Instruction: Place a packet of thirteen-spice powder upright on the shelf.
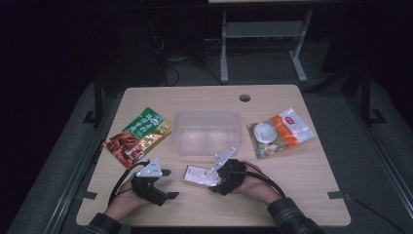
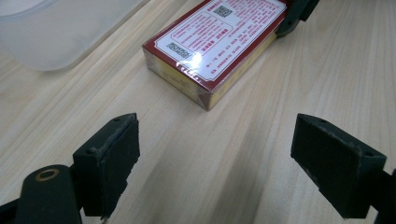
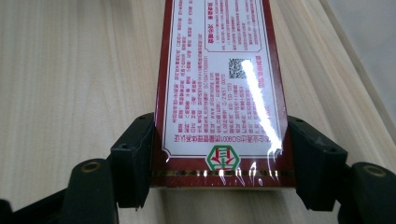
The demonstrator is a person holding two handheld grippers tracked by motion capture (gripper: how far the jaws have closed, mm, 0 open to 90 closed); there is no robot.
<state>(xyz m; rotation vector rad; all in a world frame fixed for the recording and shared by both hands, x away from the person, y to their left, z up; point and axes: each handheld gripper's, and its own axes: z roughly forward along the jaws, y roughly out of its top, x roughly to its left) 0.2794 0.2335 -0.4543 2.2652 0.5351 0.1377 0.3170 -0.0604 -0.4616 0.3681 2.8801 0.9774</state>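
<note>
Table (image 1: 302, 170): pale wood, bearing everything.
Clear tub (image 1: 207, 131): mid-table, just beyond the box.
Red box (image 1: 198, 176): flat on the table, near edge, label up.
Right gripper (image 1: 217, 181): jaws pressed against the box's two long sides.
Left gripper (image 1: 168, 184): jaws spread, nothing between, near the box.

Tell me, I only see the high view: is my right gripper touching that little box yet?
Observer: Yes. The right gripper has its pads against both long sides of the red box.
Operator: And my other one?
Observer: The left gripper is open, with just bare table between its jaws and the box lying ahead.
Operator: What's on top of the box?
Observer: A white label with red print and a square code.
</note>
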